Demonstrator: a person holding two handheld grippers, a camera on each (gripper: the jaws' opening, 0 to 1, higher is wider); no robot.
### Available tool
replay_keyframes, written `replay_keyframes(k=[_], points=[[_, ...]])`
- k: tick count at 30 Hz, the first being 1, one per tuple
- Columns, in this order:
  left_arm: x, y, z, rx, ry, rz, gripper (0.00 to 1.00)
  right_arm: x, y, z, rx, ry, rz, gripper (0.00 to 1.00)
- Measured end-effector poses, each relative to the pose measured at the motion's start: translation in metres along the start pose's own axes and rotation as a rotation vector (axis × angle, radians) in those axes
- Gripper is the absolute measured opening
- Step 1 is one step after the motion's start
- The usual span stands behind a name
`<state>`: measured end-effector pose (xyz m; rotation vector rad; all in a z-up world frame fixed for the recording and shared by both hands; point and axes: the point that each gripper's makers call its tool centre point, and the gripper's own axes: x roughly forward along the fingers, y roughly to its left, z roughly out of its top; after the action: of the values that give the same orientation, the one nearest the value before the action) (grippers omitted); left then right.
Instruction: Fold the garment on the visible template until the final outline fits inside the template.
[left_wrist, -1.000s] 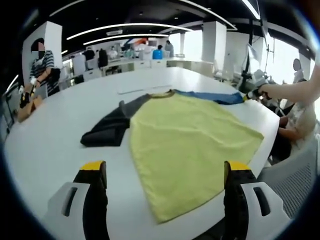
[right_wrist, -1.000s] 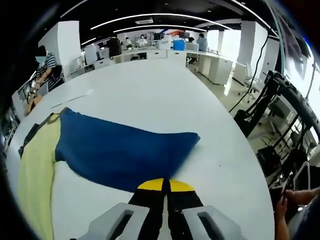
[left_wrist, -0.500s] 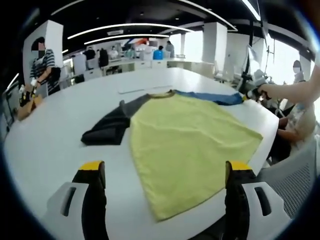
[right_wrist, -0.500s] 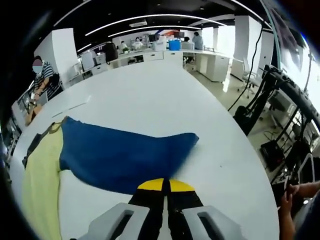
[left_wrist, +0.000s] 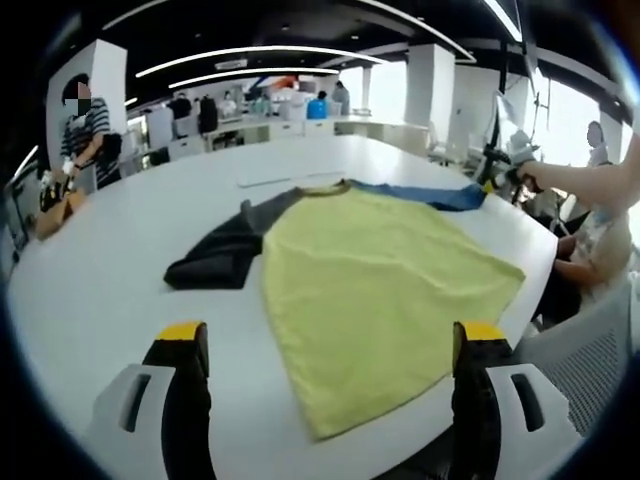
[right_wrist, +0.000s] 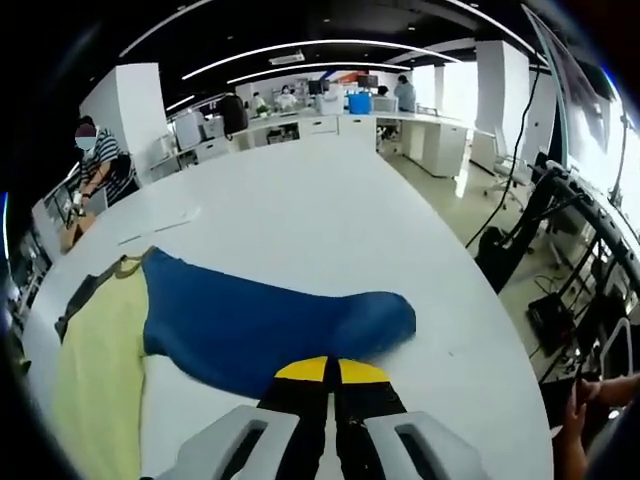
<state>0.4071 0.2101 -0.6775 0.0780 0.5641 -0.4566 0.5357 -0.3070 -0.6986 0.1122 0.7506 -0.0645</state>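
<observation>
Fold barely begun: right gripper (right_wrist: 325, 368) clamps the blue sleeve (right_wrist: 270, 325) near the table (left_wrist: 90, 270) edge, left gripper (left_wrist: 330, 335) open, garment (left_wrist: 370, 280) still flat.

The shirt (left_wrist: 375, 290) was soft matt cloth: its yellow body had a faintly rough, towel-like weave, and the dark grey sleeve (left_wrist: 215, 260) lay in dull, limp folds. The blue sleeve (right_wrist: 270, 325) looked the same matt fabric, smooth and without sheen, creased where it bunched near the right gripper (right_wrist: 327, 372). The table (left_wrist: 110, 270) was a smooth white top with a low satin gloss that caught the ceiling lights faintly. The left gripper (left_wrist: 330, 335) had jaws of matt black with yellow tips, seemingly plastic or rubber, set in smooth pale grey plastic housings. The right gripper's jaws looked alike, black with yellow ends.
</observation>
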Motion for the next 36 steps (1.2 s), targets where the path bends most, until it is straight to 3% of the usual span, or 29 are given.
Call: replay_keyframes(k=[18, 31, 36], points=[[-0.003, 0.001, 0.0, 0.002, -0.006, -0.001, 0.99, 0.004, 0.048, 0.04, -0.05, -0.058, 0.115, 0.0], [-0.008, 0.004, 0.0, -0.004, -0.02, 0.005, 0.99, 0.017, 0.07, 0.055, -0.106, -0.058, 0.156, 0.0], [-0.009, 0.004, 0.0, -0.005, -0.028, 0.003, 0.99, 0.012, 0.093, 0.058, -0.107, -0.062, 0.187, 0.0]])
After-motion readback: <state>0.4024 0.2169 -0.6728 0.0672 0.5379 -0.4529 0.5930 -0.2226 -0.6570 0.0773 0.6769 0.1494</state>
